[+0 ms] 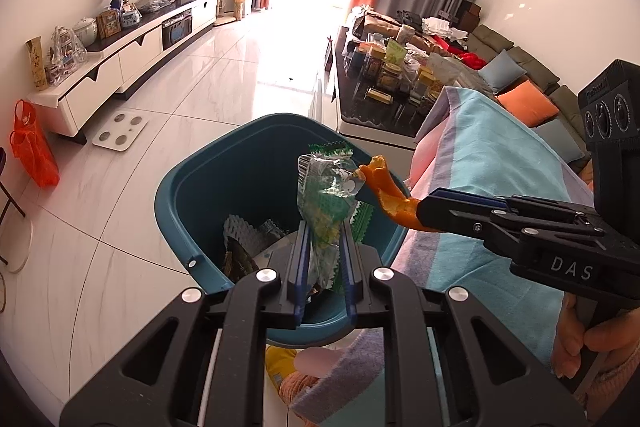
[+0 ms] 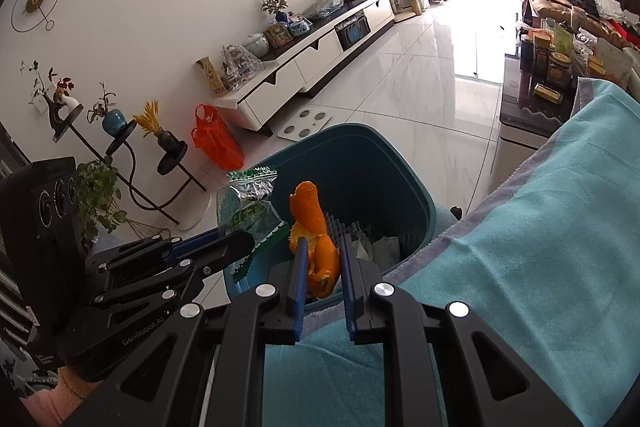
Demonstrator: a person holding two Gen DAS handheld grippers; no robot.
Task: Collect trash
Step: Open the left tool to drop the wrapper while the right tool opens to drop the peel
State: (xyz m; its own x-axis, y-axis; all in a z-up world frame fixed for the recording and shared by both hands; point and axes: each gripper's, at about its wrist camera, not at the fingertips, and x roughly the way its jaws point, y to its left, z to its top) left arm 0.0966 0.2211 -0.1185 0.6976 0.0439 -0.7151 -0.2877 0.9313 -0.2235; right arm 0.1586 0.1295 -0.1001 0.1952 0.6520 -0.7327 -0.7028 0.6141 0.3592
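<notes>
Black linkage arms fill the foot of the left wrist view, and from them the left gripper [image 1: 325,247] reaches forward, its blue-padded fingers [image 1: 301,259] clamped on a crumpled green-and-clear snack wrapper [image 1: 326,195]. That wrapper stands with its long axis roughly upright, the serrated green end pointing up and away from the camera, and it hangs directly above the open mouth of the teal trash bin [image 1: 192,183]. Down inside the bin lie a silver zigzag-edged wrapper [image 1: 244,233] and other dark packets. Just right of the green wrapper, a strip of orange peel [image 1: 386,193] runs diagonally, its torn tip pointing up and left over the bin's right rim, its lower end pinched in the right gripper [image 1: 424,215], whose fingers come in from the right, closed on the peel. In the right wrist view the left gripper [image 2: 244,243] enters from the left with the wrapper [image 2: 250,207] held over the bin [image 2: 400,163]; the peel [image 2: 314,239] sits squeezed between the right gripper's [image 2: 323,259] blue pads [image 2: 301,267], long axis upright, tip pointing away from the camera above the bin's near edge. Farther right, a turquoise towel [image 2: 540,227] with a grey-lilac border drapes beside the bin, touching its right side.
</notes>
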